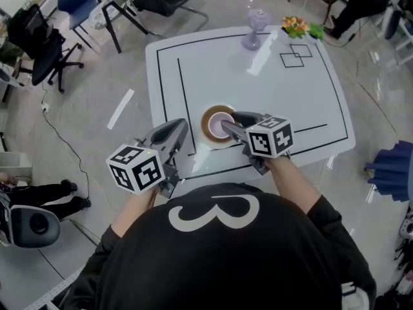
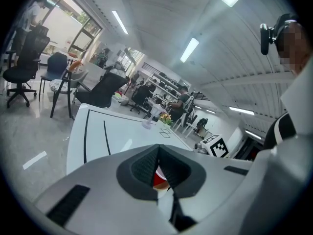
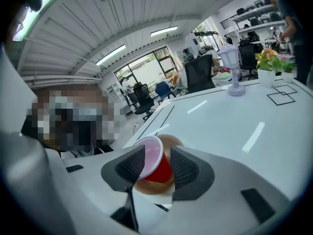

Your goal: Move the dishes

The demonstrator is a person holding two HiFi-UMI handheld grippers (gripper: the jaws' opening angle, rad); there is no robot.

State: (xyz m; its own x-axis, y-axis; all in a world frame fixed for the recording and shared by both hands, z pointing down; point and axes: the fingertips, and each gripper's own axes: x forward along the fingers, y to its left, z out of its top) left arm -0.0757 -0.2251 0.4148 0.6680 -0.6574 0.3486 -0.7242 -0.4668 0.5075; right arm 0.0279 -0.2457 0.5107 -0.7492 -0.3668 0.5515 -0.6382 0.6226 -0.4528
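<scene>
On the white table [image 1: 290, 102] stands a brown plate [image 1: 208, 138] with a red cup [image 1: 218, 120] upright on it, pale pink inside. My right gripper [image 1: 231, 123] reaches the cup's right side. In the right gripper view the red cup [image 3: 162, 173] and brown plate [image 3: 146, 186] lie between and beyond that gripper's [image 3: 157, 163] half-parted jaws. One pad overlaps the mouth, the other is by the outer wall, and a gap shows. My left gripper [image 1: 184, 126] hovers left of the plate over the table's front edge. It [image 2: 158, 150] is shut on nothing, and a bit of the red cup [image 2: 159, 179] shows below its pads.
A purple goblet-shaped thing [image 1: 255, 31] and a bunch of flowers [image 1: 298, 26] stand at the table's far edge. Black tape lines and two taped squares [image 1: 295, 55] mark the top. Office chairs [image 1: 48, 50] stand on the floor to the left.
</scene>
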